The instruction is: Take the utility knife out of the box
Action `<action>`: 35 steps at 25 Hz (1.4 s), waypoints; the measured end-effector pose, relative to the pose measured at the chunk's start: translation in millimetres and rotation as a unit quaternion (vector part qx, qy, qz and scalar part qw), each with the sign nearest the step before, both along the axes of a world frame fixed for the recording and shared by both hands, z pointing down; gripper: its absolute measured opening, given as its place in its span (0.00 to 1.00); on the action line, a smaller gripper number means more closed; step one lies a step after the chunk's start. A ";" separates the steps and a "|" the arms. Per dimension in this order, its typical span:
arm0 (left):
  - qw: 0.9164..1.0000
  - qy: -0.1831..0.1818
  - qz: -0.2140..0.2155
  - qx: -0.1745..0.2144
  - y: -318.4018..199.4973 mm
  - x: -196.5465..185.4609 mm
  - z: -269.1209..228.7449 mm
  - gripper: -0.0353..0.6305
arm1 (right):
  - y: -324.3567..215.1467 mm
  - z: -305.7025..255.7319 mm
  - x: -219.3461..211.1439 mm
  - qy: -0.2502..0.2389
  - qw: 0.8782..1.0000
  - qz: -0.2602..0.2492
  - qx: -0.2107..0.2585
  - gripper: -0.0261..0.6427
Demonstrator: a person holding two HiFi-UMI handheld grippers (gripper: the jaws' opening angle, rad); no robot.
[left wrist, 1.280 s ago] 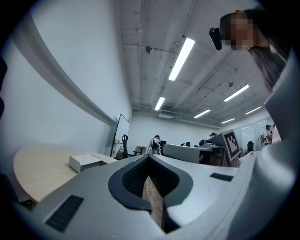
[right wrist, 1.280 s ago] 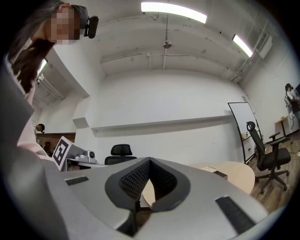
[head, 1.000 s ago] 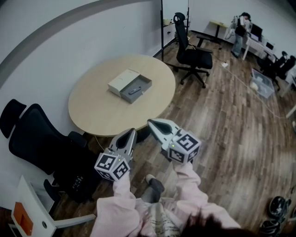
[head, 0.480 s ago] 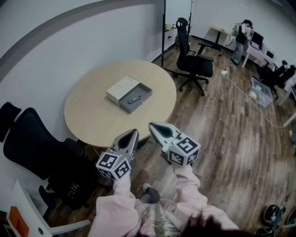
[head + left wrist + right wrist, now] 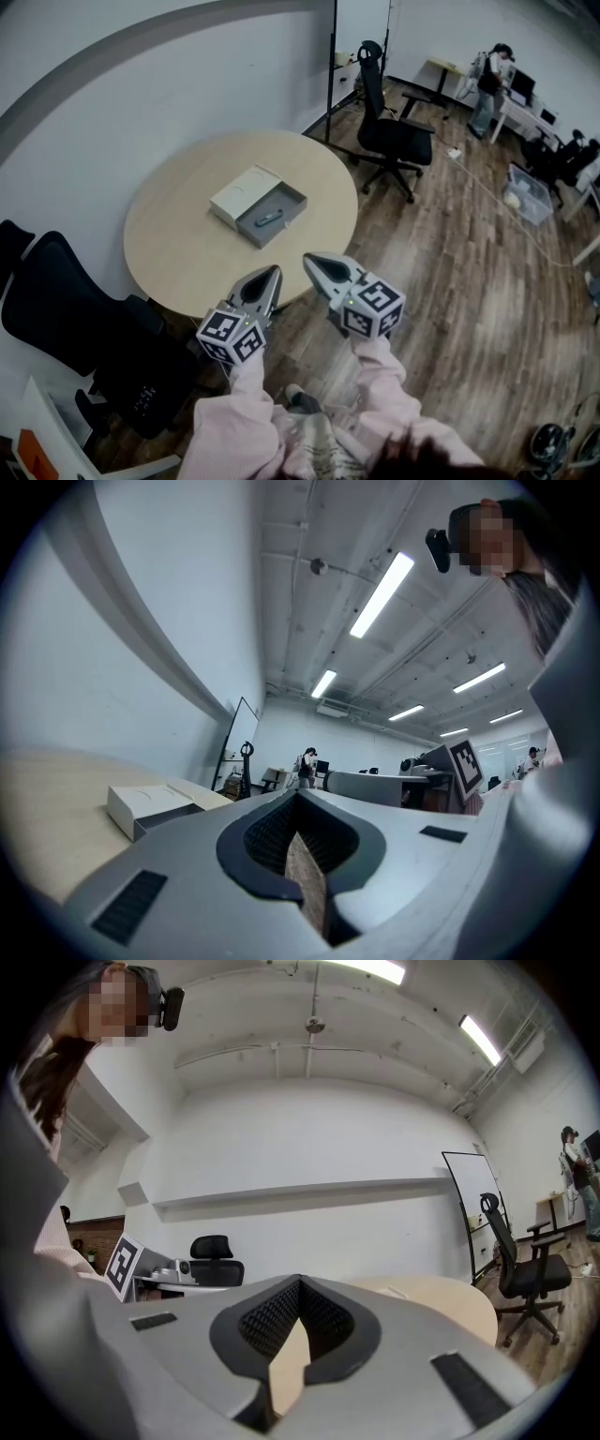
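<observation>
A round beige table (image 5: 187,253) carries an open grey box (image 5: 275,215) with its white lid (image 5: 234,194) lying beside it. Inside the box lies the small dark utility knife (image 5: 267,221). Both grippers hang side by side in the air just short of the table's near edge, level and pointing at it. My left gripper (image 5: 273,271) is shut with nothing in it, and so is my right gripper (image 5: 307,257). In the left gripper view the box (image 5: 141,804) shows low on the left beyond the shut left gripper (image 5: 298,795). The right gripper (image 5: 300,1280) faces the table (image 5: 450,1305).
Black office chairs stand at the table's left (image 5: 66,300) and beyond its far right side (image 5: 389,127). A person (image 5: 487,70) stands by desks at the far right. A clear plastic bin (image 5: 530,187) sits on the wooden floor (image 5: 450,272).
Both grippers have travelled forward toward the table, which now lies closer in the head view. Their jaws stayed shut.
</observation>
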State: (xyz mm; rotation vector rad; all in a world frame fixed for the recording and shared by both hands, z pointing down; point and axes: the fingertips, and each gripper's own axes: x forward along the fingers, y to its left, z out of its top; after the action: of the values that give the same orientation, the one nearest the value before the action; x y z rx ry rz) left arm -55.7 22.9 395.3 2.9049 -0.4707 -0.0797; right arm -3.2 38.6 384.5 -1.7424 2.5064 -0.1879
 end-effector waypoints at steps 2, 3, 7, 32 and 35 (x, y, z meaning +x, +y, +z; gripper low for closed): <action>1.000 -0.003 0.002 -0.002 -6.0 4.9 3.4 0.05 | -6.8 1.6 4.3 0.000 1.000 0.002 -0.003 0.04; 1.000 -0.005 0.001 -0.003 -10.9 4.8 4.9 0.05 | -10.7 2.9 5.3 0.000 1.000 0.001 -0.004 0.04; 1.000 -0.002 -0.014 -0.013 -36.6 -3.3 10.4 0.05 | -29.4 11.8 8.4 0.005 1.000 -0.003 -0.011 0.04; 0.999 0.007 -0.005 -0.032 -79.0 21.8 32.3 0.05 | -86.0 44.5 16.5 0.008 0.999 -0.019 -0.031 0.04; 0.999 -0.001 -0.007 -0.039 -85.4 26.3 40.6 0.05 | -91.8 47.4 24.7 0.002 0.999 -0.017 -0.032 0.04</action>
State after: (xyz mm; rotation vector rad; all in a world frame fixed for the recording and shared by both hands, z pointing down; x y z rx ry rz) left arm -29.4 -62.5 435.9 2.8251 -0.4825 -0.0591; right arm 21.5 -53.2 431.9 -1.7248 2.5628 -0.2707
